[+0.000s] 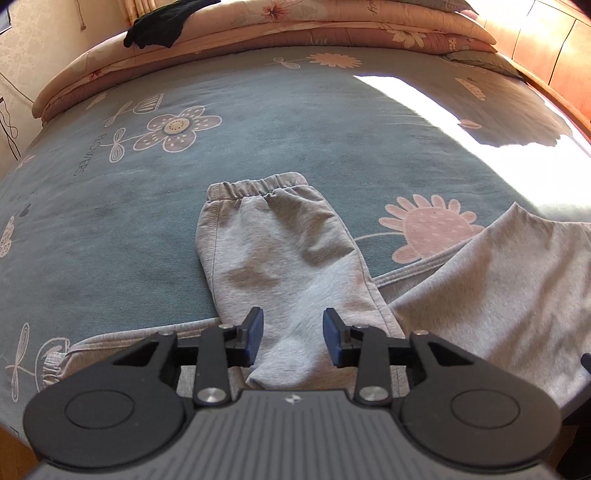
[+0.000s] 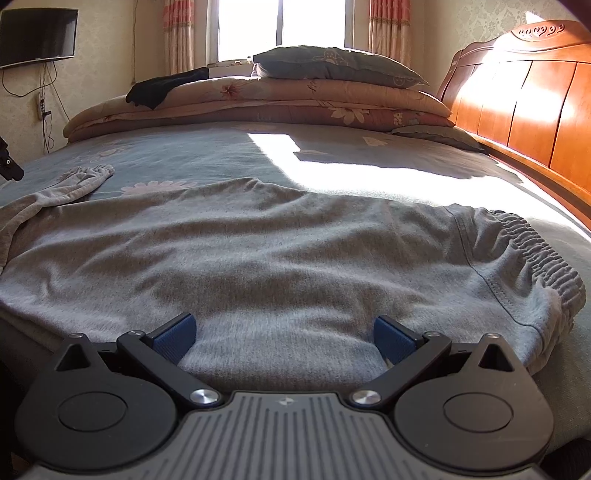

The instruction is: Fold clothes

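Bedspread [image 1: 110, 229] under grey trousers [image 1: 280, 251], beneath tongs [image 1: 293, 338]

The left gripper [image 1: 293, 334] tilts steeply downward, its blue pads [image 1: 255, 334] parted with a clear gap. The right gripper [image 2: 284, 338] points shallowly downward, jaws spread wide apart.

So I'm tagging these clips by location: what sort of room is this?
A home bedroom, most likely: a bed with a flowered sheet, a wooden headboard, stacked quilts with a pillow, and curtains by the window.
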`<control>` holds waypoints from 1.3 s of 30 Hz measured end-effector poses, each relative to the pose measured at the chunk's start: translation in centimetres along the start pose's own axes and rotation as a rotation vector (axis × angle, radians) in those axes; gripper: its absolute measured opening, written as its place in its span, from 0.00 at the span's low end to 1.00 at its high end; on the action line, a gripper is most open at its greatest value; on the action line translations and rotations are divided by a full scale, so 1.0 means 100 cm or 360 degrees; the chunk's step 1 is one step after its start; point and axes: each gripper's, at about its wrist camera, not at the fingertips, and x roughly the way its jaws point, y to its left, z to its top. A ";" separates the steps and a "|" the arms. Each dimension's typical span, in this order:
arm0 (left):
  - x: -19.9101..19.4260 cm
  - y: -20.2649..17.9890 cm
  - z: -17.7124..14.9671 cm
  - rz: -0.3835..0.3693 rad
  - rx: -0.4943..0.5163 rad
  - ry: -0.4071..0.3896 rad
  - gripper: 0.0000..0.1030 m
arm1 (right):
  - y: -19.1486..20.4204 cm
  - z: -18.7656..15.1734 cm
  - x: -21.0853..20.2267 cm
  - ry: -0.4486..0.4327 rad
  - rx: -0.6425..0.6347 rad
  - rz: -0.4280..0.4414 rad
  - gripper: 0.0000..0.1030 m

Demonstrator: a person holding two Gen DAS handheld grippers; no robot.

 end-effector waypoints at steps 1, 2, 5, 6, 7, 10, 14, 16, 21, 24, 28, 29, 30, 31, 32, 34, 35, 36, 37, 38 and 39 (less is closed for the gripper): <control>0.002 0.000 0.000 -0.0016 -0.0001 -0.0004 0.49 | -0.001 0.004 -0.001 0.0023 0.0019 0.0014 1.00; 0.003 0.001 -0.001 -0.0030 -0.0005 -0.0005 0.50 | -0.002 0.009 -0.002 0.0047 0.0053 0.0053 1.00; 0.004 0.013 -0.008 -0.0067 -0.0043 -0.0011 0.65 | -0.005 0.029 -0.005 0.0093 0.0200 0.0269 1.00; 0.004 0.020 -0.010 -0.0083 -0.0072 -0.0018 0.68 | -0.004 0.038 -0.004 0.0108 0.0247 0.0367 1.00; 0.003 0.026 -0.013 -0.0099 -0.0105 -0.0024 0.71 | -0.003 0.048 -0.002 0.0128 0.0297 0.0478 1.00; 0.000 0.048 -0.023 -0.0166 -0.0205 -0.0054 0.73 | 0.008 0.084 0.014 0.0231 0.0434 0.0802 1.00; -0.004 0.075 -0.037 -0.0223 -0.0332 -0.0085 0.77 | 0.039 0.140 0.063 0.0429 0.0596 0.1170 1.00; -0.005 0.085 -0.044 -0.0252 -0.0375 -0.0103 0.77 | 0.060 0.165 0.090 0.0510 0.0651 0.1276 1.00; -0.001 0.099 -0.056 -0.0356 -0.0446 -0.0118 0.79 | 0.122 0.204 0.165 0.0725 0.0702 0.1371 1.00; 0.002 0.103 -0.059 -0.0419 -0.0469 -0.0140 0.79 | 0.157 0.204 0.203 0.0855 0.0704 0.1356 0.97; 0.008 0.104 -0.062 -0.0460 -0.0465 -0.0154 0.79 | 0.193 0.199 0.231 0.0966 0.0623 0.1337 0.90; 0.010 0.104 -0.063 -0.0467 -0.0466 -0.0155 0.79 | 0.201 0.197 0.237 0.0992 0.0591 0.1329 0.90; 0.012 0.105 -0.065 -0.0476 -0.0472 -0.0155 0.79 | 0.206 0.196 0.240 0.1001 0.0571 0.1324 0.90; 0.014 0.105 -0.066 -0.0487 -0.0479 -0.0155 0.79 | 0.209 0.195 0.242 0.0997 0.0558 0.1320 0.89; 0.015 0.106 -0.067 -0.0497 -0.0479 -0.0156 0.79 | 0.212 0.194 0.243 0.0993 0.0546 0.1316 0.89; 0.018 0.106 -0.069 -0.0513 -0.0475 -0.0153 0.79 | 0.217 0.192 0.246 0.0984 0.0522 0.1309 0.89; 0.019 0.106 -0.071 -0.0520 -0.0473 -0.0151 0.79 | 0.219 0.191 0.248 0.0973 0.0513 0.1308 0.89; 0.021 0.106 -0.072 -0.0523 -0.0478 -0.0147 0.79 | 0.221 0.192 0.248 0.0957 0.0507 0.1310 0.89; 0.023 0.107 -0.073 -0.0524 -0.0485 -0.0142 0.79 | 0.223 0.192 0.249 0.0941 0.0500 0.1312 0.89; 0.025 0.107 -0.074 -0.0526 -0.0492 -0.0137 0.79 | 0.226 0.193 0.249 0.0931 0.0479 0.1300 0.88; 0.025 0.107 -0.075 -0.0532 -0.0501 -0.0133 0.79 | 0.230 0.194 0.249 0.0925 0.0444 0.1276 0.81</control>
